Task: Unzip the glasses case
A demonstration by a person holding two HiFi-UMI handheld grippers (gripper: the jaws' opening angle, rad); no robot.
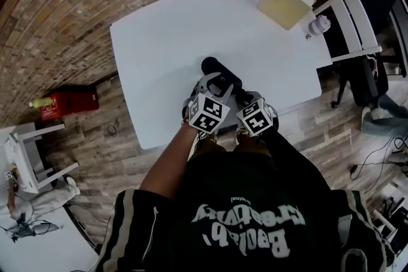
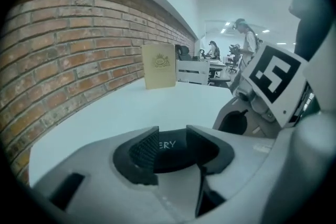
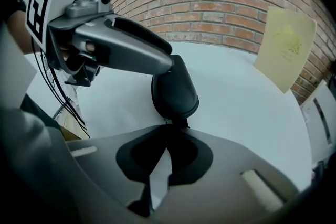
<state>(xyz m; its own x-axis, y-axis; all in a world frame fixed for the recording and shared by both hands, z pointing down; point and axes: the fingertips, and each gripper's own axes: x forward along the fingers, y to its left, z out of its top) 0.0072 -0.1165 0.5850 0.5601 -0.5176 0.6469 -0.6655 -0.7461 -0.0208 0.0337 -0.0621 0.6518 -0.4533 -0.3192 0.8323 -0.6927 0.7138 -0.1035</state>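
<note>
The right gripper (image 3: 167,139) clamps the zipper pull (image 3: 180,123) to draw it, while the left gripper (image 2: 172,152) stands with jaws apart astride the glasses case (image 3: 173,86), seemingly to brace it.
</note>
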